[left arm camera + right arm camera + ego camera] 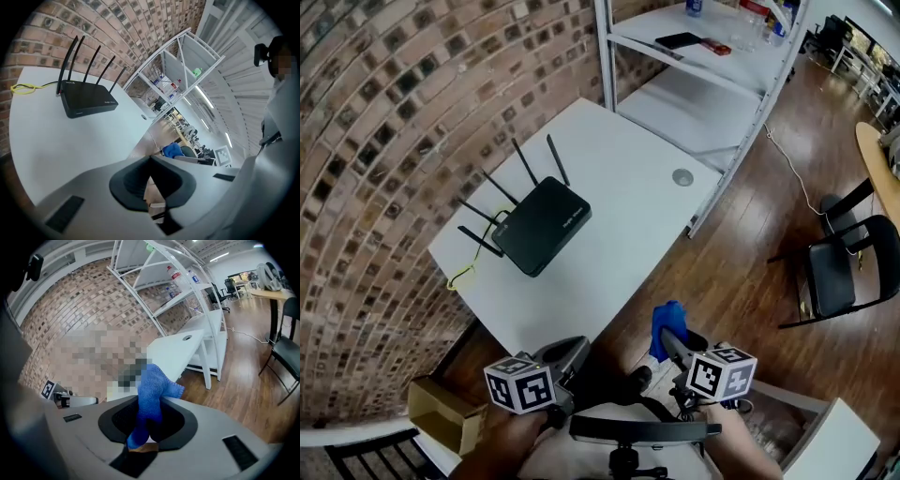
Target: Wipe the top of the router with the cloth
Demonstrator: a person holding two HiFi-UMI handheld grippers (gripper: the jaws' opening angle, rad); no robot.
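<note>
Your right gripper point(673, 339) clamps the blue cloth point(664, 323) at lower centre. Your left gripper point(574, 354) is closed and empty. The router point(542, 225) sits centre-left on the white table point(628, 187).

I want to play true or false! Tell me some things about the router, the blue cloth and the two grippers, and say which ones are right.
1. The right gripper has the blue cloth pinched between its jaws. True.
2. The blue cloth is lying on top of the router. False: the cloth is in the right gripper, off the table, and the router's top is bare.
3. The router stands on the white table. True.
4. The left gripper is holding the yellow cable. False: its jaws are together with nothing between them, and the cable lies on the table beside the router.
</note>
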